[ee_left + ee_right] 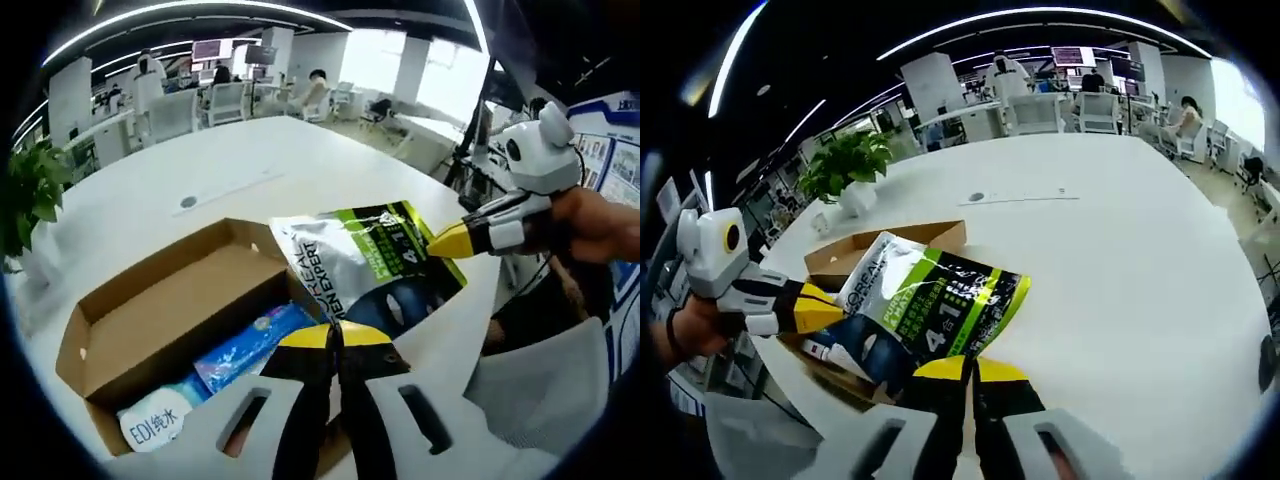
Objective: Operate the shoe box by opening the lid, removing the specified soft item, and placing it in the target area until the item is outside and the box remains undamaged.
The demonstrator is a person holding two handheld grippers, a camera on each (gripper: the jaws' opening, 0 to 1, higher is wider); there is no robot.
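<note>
**Pouch coming out of box, both tongs pinching it**

Left tongs [338, 338] are clamping the pouch [365, 265] at its near edge; right tongs [972, 372] are gripping the opposite edge. It's hanging btwn them, just above the open box [150, 300]. Keep both grips firm, lift w/o dragging on cardboard walls, then carry toward bare table [1120, 250].

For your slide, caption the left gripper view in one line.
Two hand-held grippers pinch a silver-green pouch above an open cardboard shoe box.
</note>
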